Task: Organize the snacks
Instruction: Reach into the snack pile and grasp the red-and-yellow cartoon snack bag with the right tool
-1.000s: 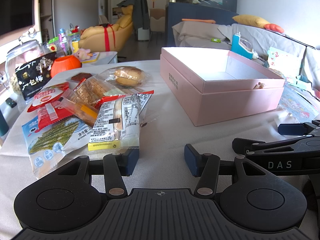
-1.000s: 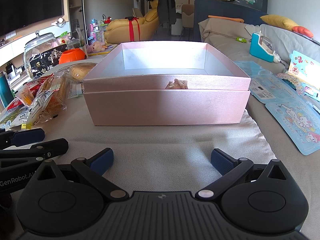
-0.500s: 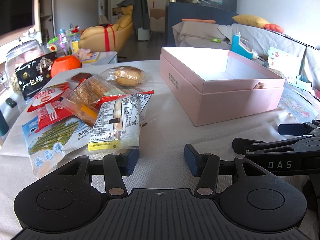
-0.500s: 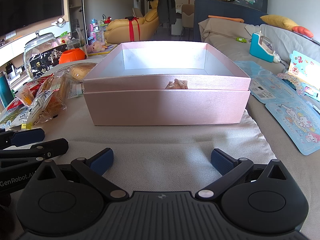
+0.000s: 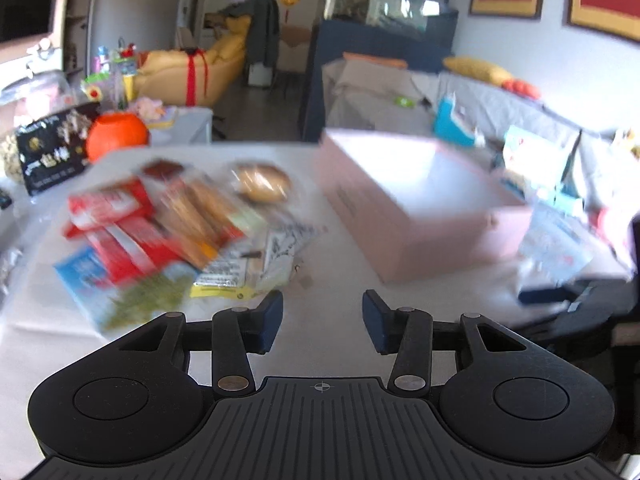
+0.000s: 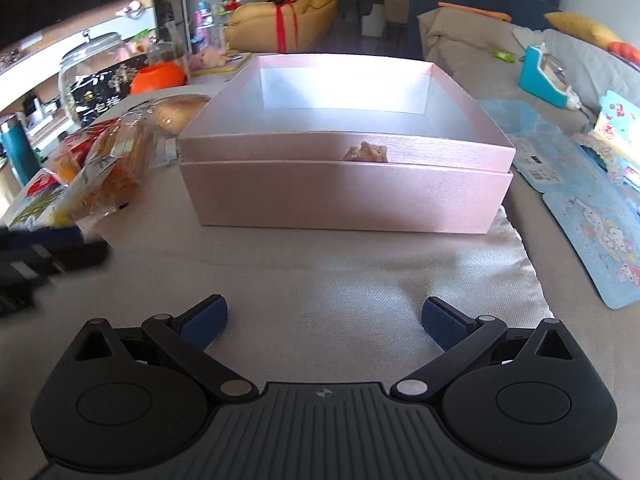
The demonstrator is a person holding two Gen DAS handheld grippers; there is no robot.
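Observation:
A pile of snack packets [image 5: 168, 232], red, blue and clear wrappers plus a wrapped bun [image 5: 262, 182], lies on the cloth-covered table left of an open pink box [image 5: 420, 216]. My left gripper [image 5: 322, 320] hangs above the table just near of the pile. Its jaws are closing with nothing between them, and the view is motion-blurred. My right gripper [image 6: 324, 316] stands open and empty over the cloth in front of the pink box [image 6: 344, 196]. The box looks empty inside. The snack pile [image 6: 100, 168] lies left of it, with the left gripper [image 6: 40, 252] blurred at the left edge.
A glass jar [image 6: 92, 76] and an orange round container [image 6: 158, 76] stand behind the snacks. Blue cartoon sheets [image 6: 592, 236] and a teal gadget [image 6: 544, 72] lie right of the box. The right gripper's body [image 5: 560, 300] is close on the left gripper's right.
The left gripper has lifted and moved, blurring its view, and its jaws have narrowed a little. In the right view the left gripper has slid toward the left edge. The right gripper stays open.

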